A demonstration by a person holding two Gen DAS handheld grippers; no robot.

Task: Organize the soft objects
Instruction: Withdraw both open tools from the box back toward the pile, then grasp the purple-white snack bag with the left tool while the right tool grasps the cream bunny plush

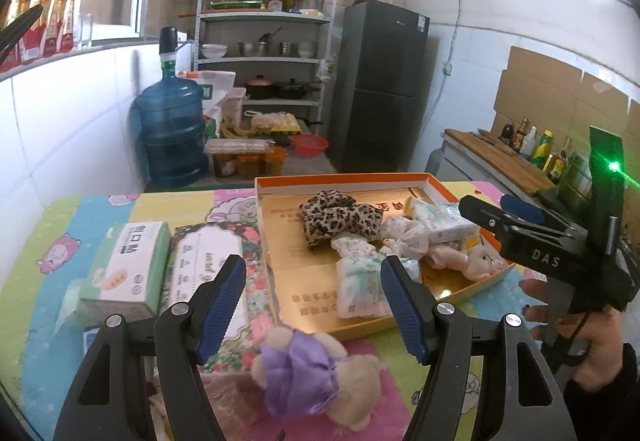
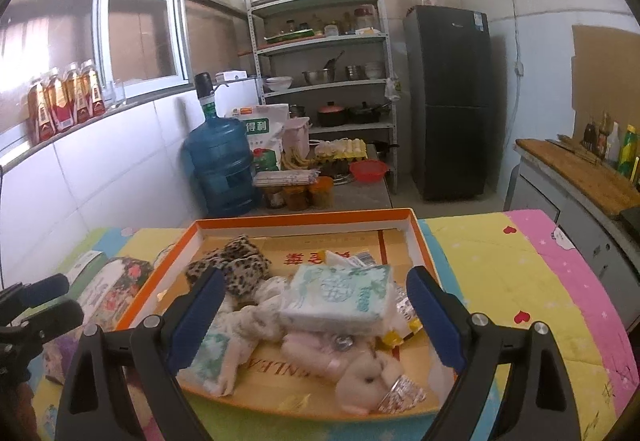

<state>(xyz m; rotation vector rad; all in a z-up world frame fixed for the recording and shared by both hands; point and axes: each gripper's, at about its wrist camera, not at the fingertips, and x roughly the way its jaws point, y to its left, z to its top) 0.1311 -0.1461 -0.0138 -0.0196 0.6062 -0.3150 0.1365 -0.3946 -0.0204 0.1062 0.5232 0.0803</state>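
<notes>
Left gripper (image 1: 313, 308) wide, holding nothing, above plush (image 1: 316, 377) with purple bow lying on cloth (image 1: 48, 225) just outside tray's (image 1: 340, 177) near rim. Right gripper (image 2: 313, 315) wide too, holding nothing, over tray's near half (tissue pack (image 2: 338, 295) and pink plush (image 2: 360, 381) between its fingers in right wrist view). Leopard scarf (image 1: 340, 217) toward tray's far side. Two boxes (image 1: 128, 265) left of tray, one touching its edge. Bare cloth right of tray (image 2: 520, 281) up to table edge.
</notes>
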